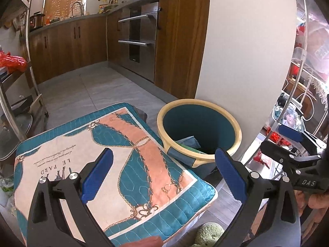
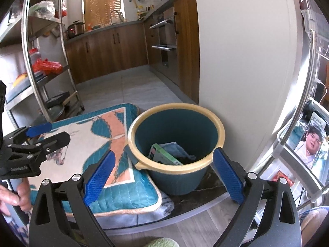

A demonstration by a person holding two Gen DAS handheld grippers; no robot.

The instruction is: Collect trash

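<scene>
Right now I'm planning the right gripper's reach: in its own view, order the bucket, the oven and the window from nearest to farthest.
1. Bucket: just ahead of the open right gripper, between its fingers.
2. Oven: across the floor, centre-right.
3. Window: back wall, above the sink.

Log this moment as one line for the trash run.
left gripper: open, empty | right gripper: open, empty | bin: green box and blue cloth inside

Open bin (image 2: 176,142) mouth, between cushion (image 2: 98,144) and wall (image 2: 246,61).
</scene>
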